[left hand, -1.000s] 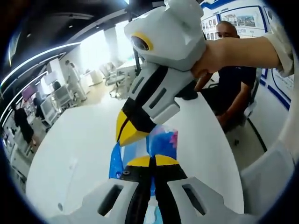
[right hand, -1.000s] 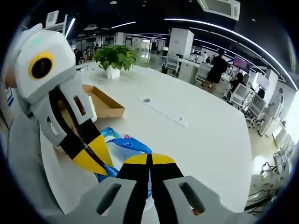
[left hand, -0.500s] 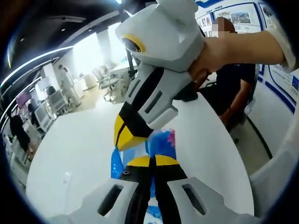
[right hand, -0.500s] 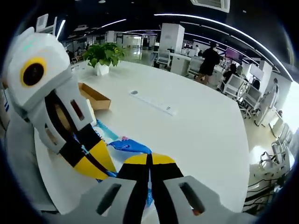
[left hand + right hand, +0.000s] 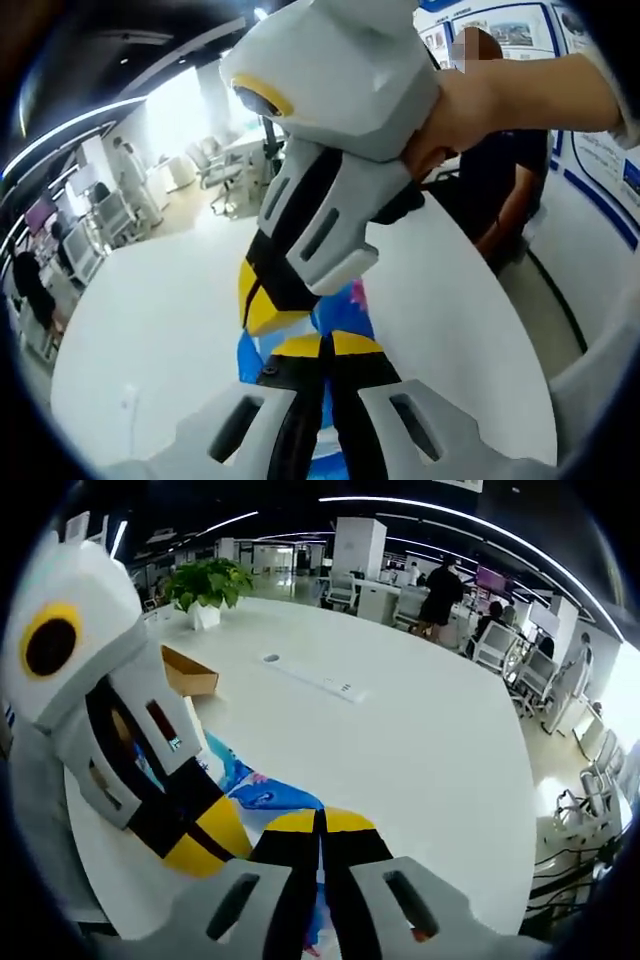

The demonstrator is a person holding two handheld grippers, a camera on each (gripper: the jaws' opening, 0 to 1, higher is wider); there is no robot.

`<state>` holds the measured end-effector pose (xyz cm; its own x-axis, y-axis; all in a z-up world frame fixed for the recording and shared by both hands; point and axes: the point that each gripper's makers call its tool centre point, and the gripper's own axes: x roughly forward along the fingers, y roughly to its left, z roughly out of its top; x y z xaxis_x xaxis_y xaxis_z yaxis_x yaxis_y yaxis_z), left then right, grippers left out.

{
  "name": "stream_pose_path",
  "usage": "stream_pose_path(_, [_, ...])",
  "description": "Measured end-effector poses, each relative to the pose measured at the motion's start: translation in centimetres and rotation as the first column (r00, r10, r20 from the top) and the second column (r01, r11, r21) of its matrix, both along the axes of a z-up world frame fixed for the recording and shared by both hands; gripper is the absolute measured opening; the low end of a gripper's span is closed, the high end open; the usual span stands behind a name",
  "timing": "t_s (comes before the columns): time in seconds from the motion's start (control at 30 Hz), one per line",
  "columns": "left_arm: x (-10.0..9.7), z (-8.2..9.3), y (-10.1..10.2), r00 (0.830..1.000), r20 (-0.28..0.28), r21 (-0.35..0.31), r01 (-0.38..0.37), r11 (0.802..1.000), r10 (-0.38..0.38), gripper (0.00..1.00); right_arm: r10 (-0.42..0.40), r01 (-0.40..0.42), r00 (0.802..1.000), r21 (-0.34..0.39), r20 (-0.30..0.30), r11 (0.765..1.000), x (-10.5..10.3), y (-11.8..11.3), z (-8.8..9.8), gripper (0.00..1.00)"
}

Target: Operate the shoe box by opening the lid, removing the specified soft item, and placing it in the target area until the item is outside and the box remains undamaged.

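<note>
Left claw (image 5: pixel 324 346) and right claw (image 5: pixel 322 820) both clenched on blue cloth (image 5: pixel 262 795) above white tabletop (image 5: pixel 420 740).

Table: large white round-edged top (image 5: pixel 420 740), also seen in the left gripper view (image 5: pixel 150 330).
Soft item: blue cloth with pink and white patches (image 5: pixel 262 792), lying on the near part of the table; in the left gripper view (image 5: pixel 345 315) it sits near the middle, partly hidden.
Box: brown cardboard tray (image 5: pixel 187 672), open side up, on the far left of the table.
Plant: green leafy plant in a white pot (image 5: pixel 207 585), at the far left edge, beyond the box.
Socket strip: long flat white strip (image 5: pixel 312 677) set in the tabletop, right of the box, well apart from the cloth.
Small round fitting: grey dot in the surface (image 5: pixel 130 397), near left in the left gripper view.
</note>
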<state>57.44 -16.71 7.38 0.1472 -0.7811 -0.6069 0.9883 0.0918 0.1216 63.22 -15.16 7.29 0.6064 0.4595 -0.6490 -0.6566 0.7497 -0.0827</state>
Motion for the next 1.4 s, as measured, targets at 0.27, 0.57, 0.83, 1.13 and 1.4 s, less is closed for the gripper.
stream_pose_path(0.27, [0.4,-2.8,-0.3,0.999,-0.042,0.038,0.007,0.999,-0.005,0.0,-0.032,0.032,0.999,0.002,-0.037,0.999,0.1,-0.5,-2.0,0.0])
stream_pose_path(0.57, [0.5,-5.5,-0.2,0.997,-0.079,0.08,-0.002,0.997,0.008,0.0,-0.031,0.031,0.997,-0.005,-0.072,1.0,0.2,-0.2,-4.0,0.0])
stream_pose_path(0.83, [0.3,-5.8,0.0,0.996,-0.093,0.093,-0.006,0.996,0.014,0.0,-0.023,0.023,0.996,0.004,-0.092,1.0,0.7,0.1,-4.8,0.0])
stream_pose_path(1.13, [0.1,-6.2,0.1,0.996,-0.091,0.1,0.0,0.995,0.009,0.0,-0.029,0.029,0.995,-0.003,-0.098,1.0,0.5,-0.4,-5.1,0.0])
stream_pose_path(1.4, [0.1,-6.3,0.2,0.997,-0.071,0.12,0.01,0.993,-0.002,0.0,-0.019,0.016,0.995,-0.031,-0.096,0.999,0.6,-0.6,-5.3,0.0])
